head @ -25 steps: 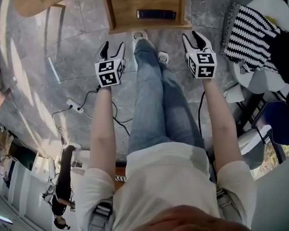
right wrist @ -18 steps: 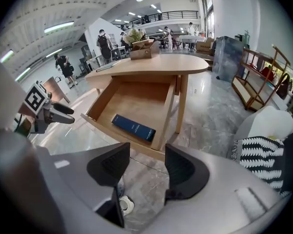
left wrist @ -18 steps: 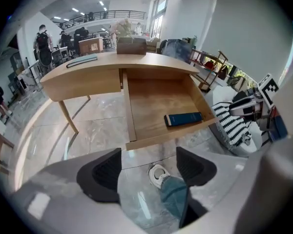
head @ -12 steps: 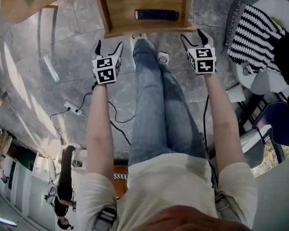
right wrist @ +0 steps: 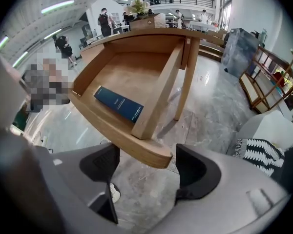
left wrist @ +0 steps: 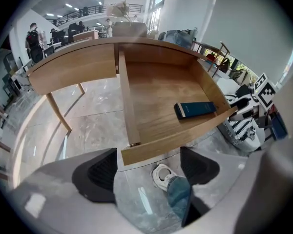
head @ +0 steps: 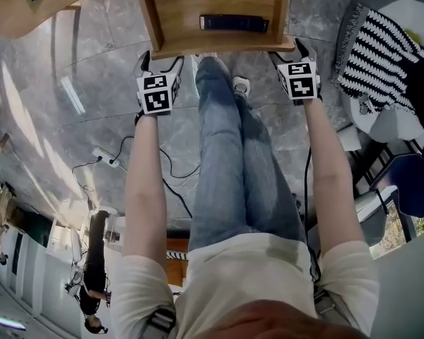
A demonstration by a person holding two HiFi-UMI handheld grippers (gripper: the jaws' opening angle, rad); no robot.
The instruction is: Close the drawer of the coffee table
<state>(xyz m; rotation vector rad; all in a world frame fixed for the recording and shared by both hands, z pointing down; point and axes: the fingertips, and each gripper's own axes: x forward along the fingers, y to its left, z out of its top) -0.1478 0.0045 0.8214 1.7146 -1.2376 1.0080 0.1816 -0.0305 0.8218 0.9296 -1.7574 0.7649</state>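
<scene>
The coffee table's wooden drawer [head: 213, 46] stands pulled out, with a dark blue book [head: 233, 23] lying flat inside. My left gripper [head: 161, 63] is at the left end of the drawer front [left wrist: 172, 141]; my right gripper [head: 295, 48] is at the right end [right wrist: 154, 155]. Both point steeply down. The left gripper [left wrist: 146, 167] is open, and the board's corner lies just beyond its pads, untouched. In the same way, the right gripper [right wrist: 147, 167] is open around its corner. Both sets of jaws have just been opening, with nothing gripped.
The tabletop [left wrist: 73, 65] and its slanted legs stand beyond the drawer. The person's legs [head: 222, 133] and white shoes [left wrist: 162, 175] are under the drawer front. A striped cushion [head: 371, 48] lies on a white seat at right. A power strip with cable [head: 109, 157] is on the marble floor.
Both grippers have sunk toward the drawer front and now sit at its two corners. Their jaws stand wider apart than before.
</scene>
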